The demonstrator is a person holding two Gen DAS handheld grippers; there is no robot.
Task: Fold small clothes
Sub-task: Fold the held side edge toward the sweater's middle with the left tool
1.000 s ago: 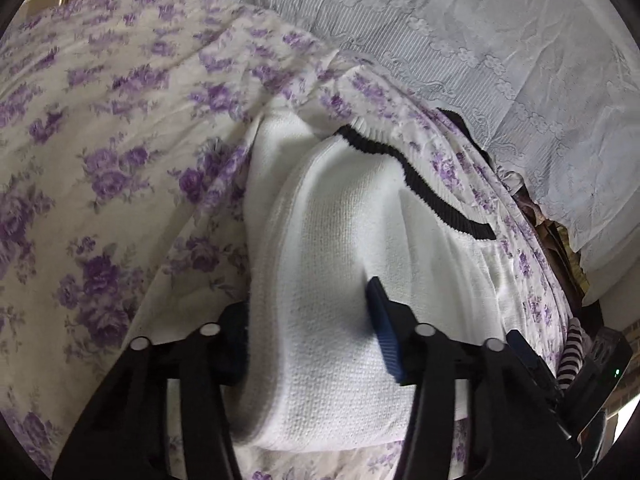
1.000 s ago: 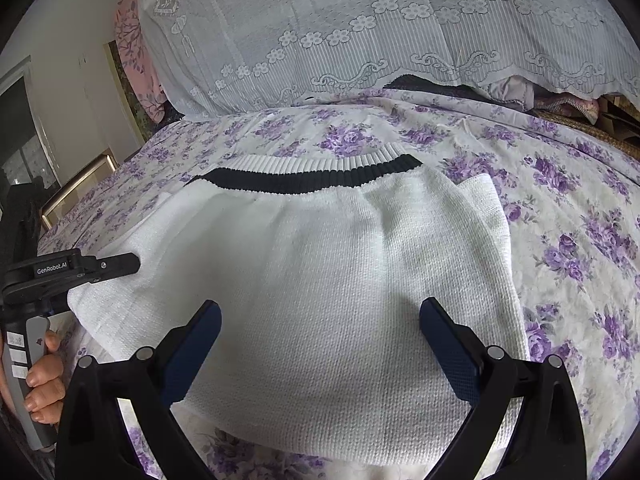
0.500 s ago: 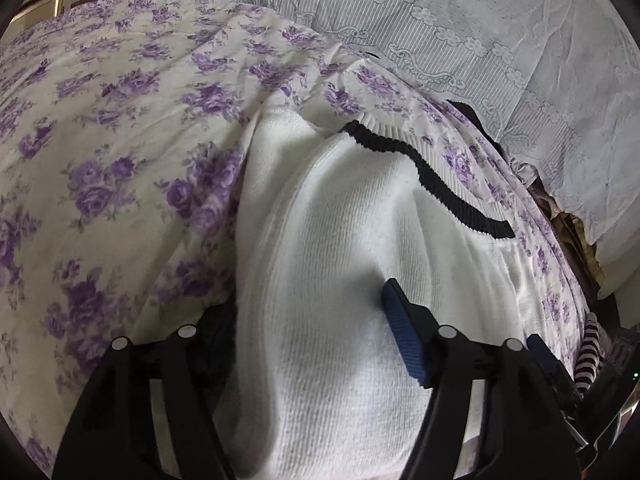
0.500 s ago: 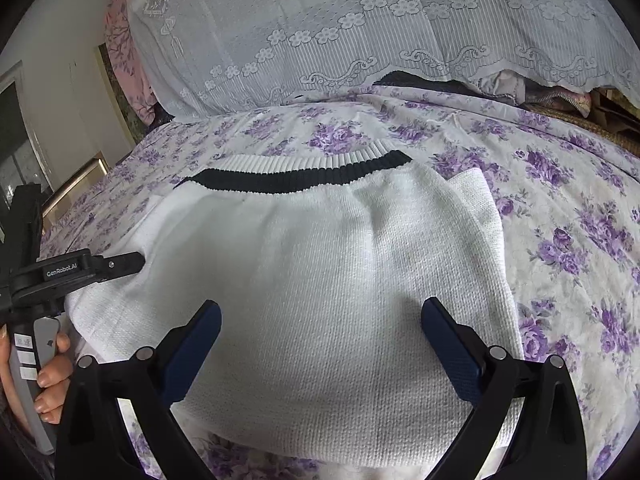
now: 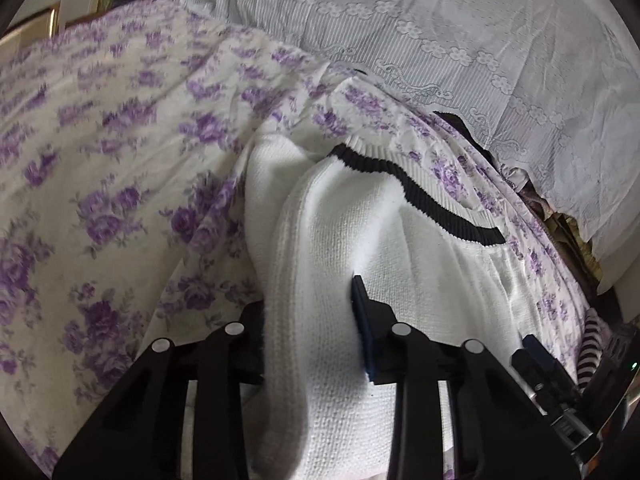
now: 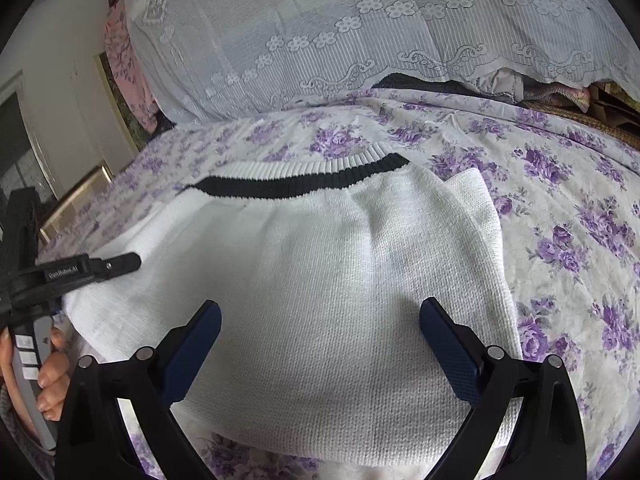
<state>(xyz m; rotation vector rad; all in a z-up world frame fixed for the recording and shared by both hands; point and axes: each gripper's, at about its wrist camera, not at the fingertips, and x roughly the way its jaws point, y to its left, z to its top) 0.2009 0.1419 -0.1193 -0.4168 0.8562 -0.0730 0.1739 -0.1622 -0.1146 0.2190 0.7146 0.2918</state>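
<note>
Currently the white knit sweater [image 6: 320, 292] lies partly folded on the floral bed sheet [image 6: 580, 216], its black-banded hem [image 6: 304, 184] at the far side. The left gripper [image 5: 312, 328] has just been closing its jaws and now pinches a raised ridge of knit along the sweater's left edge. The right gripper [image 6: 320, 344] hovers over the near edge with jaws spread wide, grasping nothing. Judged by its drape, the knit is soft, light and limp; it will sag and stretch. Grip doubled edges or corners, not single layers.
</note>
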